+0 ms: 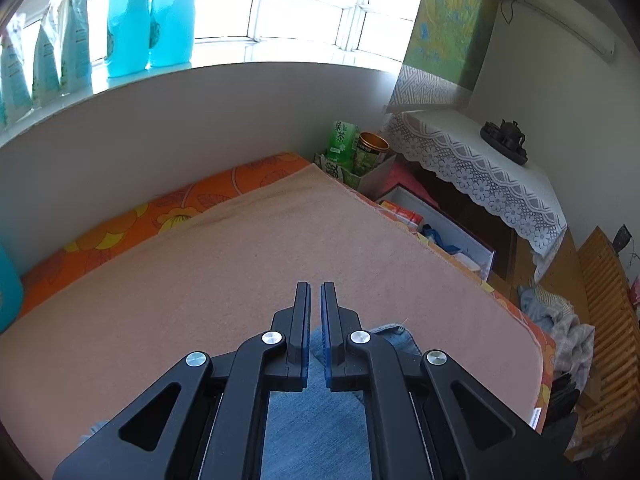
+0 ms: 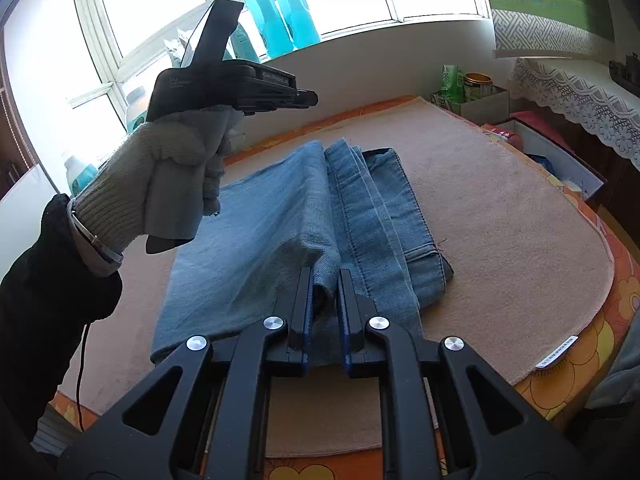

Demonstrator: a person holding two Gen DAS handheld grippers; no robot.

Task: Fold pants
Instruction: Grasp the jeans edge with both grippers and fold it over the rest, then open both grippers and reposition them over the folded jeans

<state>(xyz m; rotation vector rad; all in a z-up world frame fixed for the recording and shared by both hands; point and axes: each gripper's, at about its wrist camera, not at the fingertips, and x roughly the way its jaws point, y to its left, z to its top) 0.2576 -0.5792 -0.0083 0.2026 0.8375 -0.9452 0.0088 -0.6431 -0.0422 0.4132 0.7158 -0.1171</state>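
The jeans lie on the peach towel that covers the bed, partly folded: one broad panel spreads toward the left and a narrower stack of seams and waistband lies along its right side. Their hem end is nearest the right wrist camera.

The right tongs hang over that near end with a raised fold of denim between the pads. The jaws are almost closed and seem to pinch the fold, though actual contact is hard to confirm. The left tongs are closed nearly to touching and grip nothing visible; denim shows beneath them only. From the right camera the gloved left hand holds its tool well above the cloth.

The step in hand looks like carrying the near end over to halve the length. To do it well, both edges should be gripped close to the corners, lifted together, laid so the hem meets the waistband, and freed only once the layers lie flat. A one-sided lift would likely skew the stack.

Beyond the bed an open cardboard box holds a green tea carton and a gold-rimmed tin. Beside the bed lies an open white box holding items too jumbled to name.
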